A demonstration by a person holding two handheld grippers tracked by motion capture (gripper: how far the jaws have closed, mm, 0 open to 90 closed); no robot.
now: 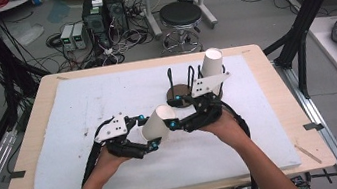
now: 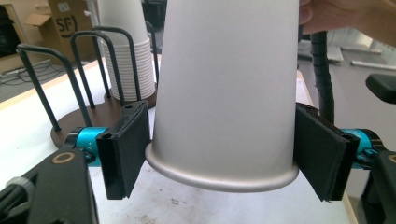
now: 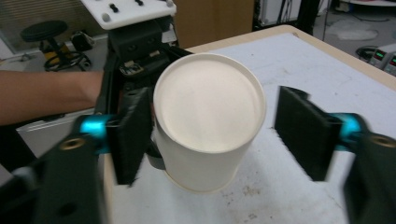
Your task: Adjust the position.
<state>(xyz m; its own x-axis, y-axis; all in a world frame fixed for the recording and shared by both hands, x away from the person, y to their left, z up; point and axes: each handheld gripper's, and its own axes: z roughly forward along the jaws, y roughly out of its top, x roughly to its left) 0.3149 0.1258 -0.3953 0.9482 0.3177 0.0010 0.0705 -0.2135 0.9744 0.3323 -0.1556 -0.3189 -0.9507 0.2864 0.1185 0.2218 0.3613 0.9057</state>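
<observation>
Paper cup [image 1: 158,122], mid-frame above the counter [image 1: 253,69], is light and crushable; left hand-held gripper [image 2: 219,156] pinches it near the rim, right hand-held gripper [image 3: 212,135] gapes around its base untouching; squeeze gently.

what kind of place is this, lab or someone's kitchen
Most likely a robotics lab or workshop: black frame struts flank the table, computer towers and tangled cables sit on the floor, beside a work stool.
</observation>
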